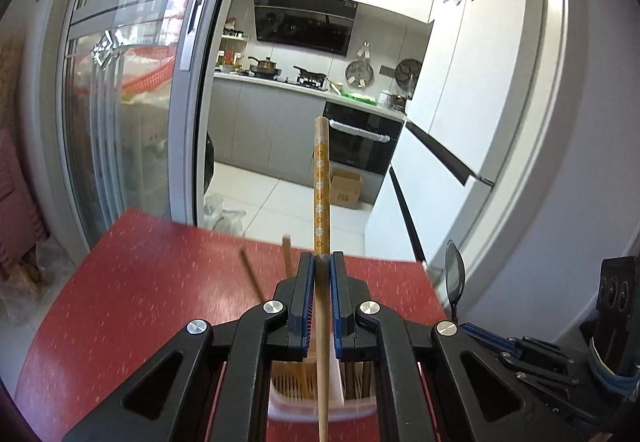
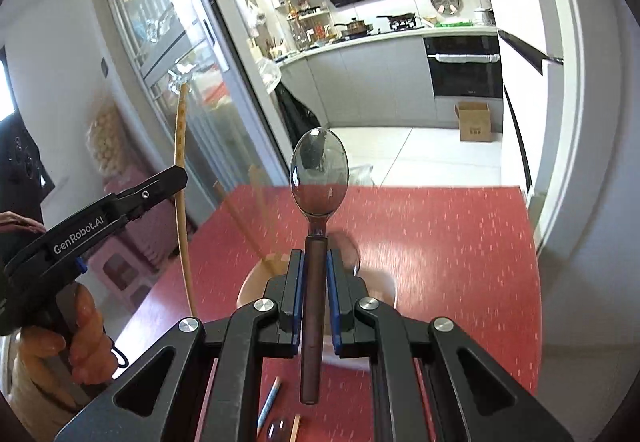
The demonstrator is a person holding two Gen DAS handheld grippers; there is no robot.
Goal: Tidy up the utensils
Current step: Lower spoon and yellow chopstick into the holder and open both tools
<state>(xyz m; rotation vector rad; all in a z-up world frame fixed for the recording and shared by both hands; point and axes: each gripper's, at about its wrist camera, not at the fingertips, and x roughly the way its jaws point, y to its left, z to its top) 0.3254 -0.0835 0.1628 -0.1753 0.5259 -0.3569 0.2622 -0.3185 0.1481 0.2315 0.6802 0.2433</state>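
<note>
Above the red worktop (image 1: 140, 302), both tools are loaded and held high. The left gripper (image 1: 323, 262) has its jaws pinching a chopstick (image 1: 321, 186) with a flower-patterned gold top, pointing straight up, its plain wooden tip running down between the fingers toward a white slotted holder (image 1: 344, 390) directly underneath. That holder looks to carry other chopsticks already, two of them leaning out to the left, blurred. Over on the right, the right gripper (image 2: 311, 262) has its jaws pinching the dark handle of a spoon (image 2: 319, 172), bowl up, above a pale round container (image 2: 384, 290) on the worktop; what lies in it is hidden behind the fingers.

Judging by the line-up, this is the drop-in stage. To do it well, keep the chopstick vertical, steer the tip into an open compartment of the holder, not onto the divider, and lower before letting go so it doesn't bounce out. Same for the spoon: handle end first, gently down. A few loose items (image 2: 269, 402) lie near on the worktop, too blurred to name.
</note>
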